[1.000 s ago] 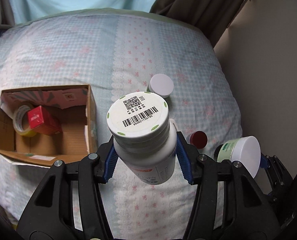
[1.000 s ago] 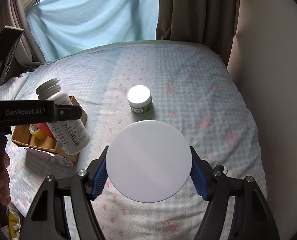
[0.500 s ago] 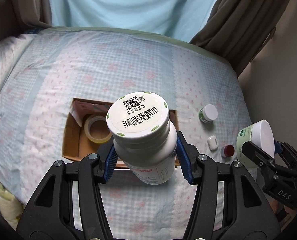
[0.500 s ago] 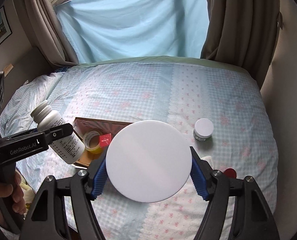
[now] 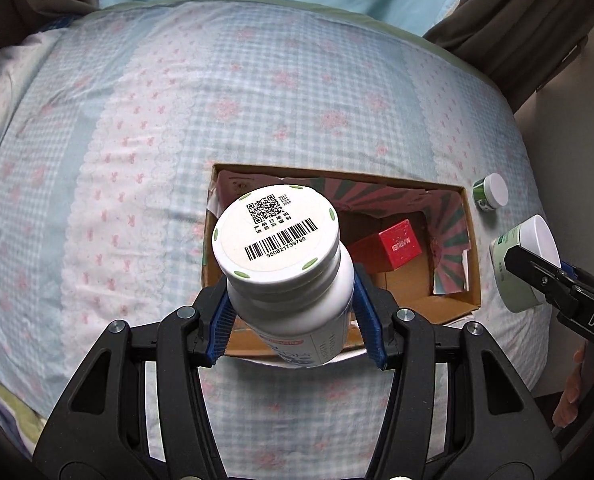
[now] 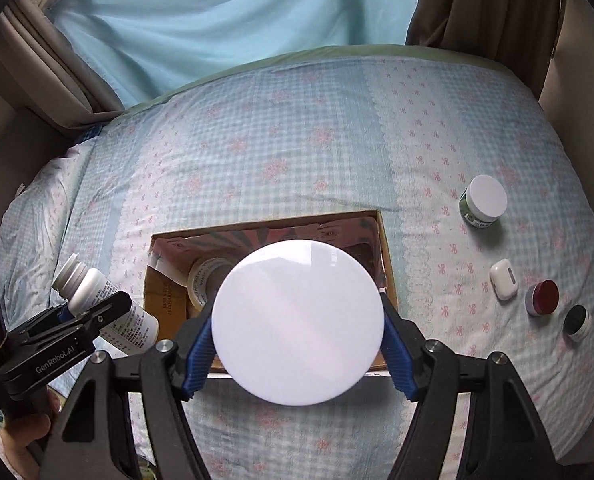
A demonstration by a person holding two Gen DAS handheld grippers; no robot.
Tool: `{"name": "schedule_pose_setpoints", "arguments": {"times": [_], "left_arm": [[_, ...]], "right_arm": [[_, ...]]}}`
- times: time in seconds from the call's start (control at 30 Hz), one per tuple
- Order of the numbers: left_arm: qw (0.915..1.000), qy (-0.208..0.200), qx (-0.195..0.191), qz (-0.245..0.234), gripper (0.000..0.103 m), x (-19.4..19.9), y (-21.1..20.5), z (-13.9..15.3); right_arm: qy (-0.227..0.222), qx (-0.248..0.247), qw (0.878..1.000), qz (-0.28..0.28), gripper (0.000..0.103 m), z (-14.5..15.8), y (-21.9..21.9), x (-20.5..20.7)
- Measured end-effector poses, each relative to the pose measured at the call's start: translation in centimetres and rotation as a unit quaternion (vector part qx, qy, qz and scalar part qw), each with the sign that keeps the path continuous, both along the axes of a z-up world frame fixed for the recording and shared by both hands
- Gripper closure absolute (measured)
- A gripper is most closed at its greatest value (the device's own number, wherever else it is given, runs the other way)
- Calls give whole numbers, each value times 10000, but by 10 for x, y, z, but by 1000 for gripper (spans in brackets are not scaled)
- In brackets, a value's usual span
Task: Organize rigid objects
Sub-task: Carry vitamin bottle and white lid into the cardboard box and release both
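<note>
My left gripper [image 5: 295, 316] is shut on a white pill bottle [image 5: 285, 264] with a barcode on its cap, held above the near left part of an open cardboard box [image 5: 471, 248]. The bottle also shows in the right wrist view [image 6: 97, 300]. My right gripper [image 6: 297, 344] is shut on a green jar with a white lid [image 6: 297, 322], held over the box [image 6: 385, 248]; the jar shows at the right in the left wrist view [image 5: 523, 268]. Inside the box lie a red carton [image 5: 393, 250] and a tape roll [image 6: 207, 276].
On the checked bedspread right of the box stand a small green jar with white lid [image 6: 483, 204], a white earbud case [image 6: 504, 280], a red-lidded jar [image 6: 542, 298] and a black-lidded jar [image 6: 576, 320]. Curtains and a wall lie behind and to the right.
Both grippers have moved with their loads from the bed's right side to over the box. The box now sits centred under them.
</note>
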State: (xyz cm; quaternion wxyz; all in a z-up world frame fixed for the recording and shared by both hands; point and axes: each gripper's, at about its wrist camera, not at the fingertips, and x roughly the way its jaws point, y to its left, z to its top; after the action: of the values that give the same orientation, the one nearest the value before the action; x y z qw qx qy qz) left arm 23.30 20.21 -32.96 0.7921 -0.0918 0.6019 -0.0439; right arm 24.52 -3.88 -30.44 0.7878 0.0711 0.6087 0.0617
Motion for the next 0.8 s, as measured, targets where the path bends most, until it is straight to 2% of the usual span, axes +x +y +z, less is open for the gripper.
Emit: {"name": "schedule_pose_setpoints", "arguments": {"times": [0.23,0.33,0.53,0.63,0.8], "left_arm": [[9983,516,-9,-275,55,17,-2,-57],[9956,670,101,-642,56,24,-16,-73],[9836,817,286,-1585,56,32,-49,-92],[9762,720,442,-1997,56,33,-65,-92],[9716,760,463,-2191,56,42,-75,-91]], "right_arm": [[523,-259,9981,170,35,-58,10,8],[716,-342,9960,402,35,-77,14,11],[929,-782,9883,918,35,-108,28,19],[1095,-938,9827,1160,35,-123,31,20],[1157,-1036,9785,1354,35,-131,32,24]]}}
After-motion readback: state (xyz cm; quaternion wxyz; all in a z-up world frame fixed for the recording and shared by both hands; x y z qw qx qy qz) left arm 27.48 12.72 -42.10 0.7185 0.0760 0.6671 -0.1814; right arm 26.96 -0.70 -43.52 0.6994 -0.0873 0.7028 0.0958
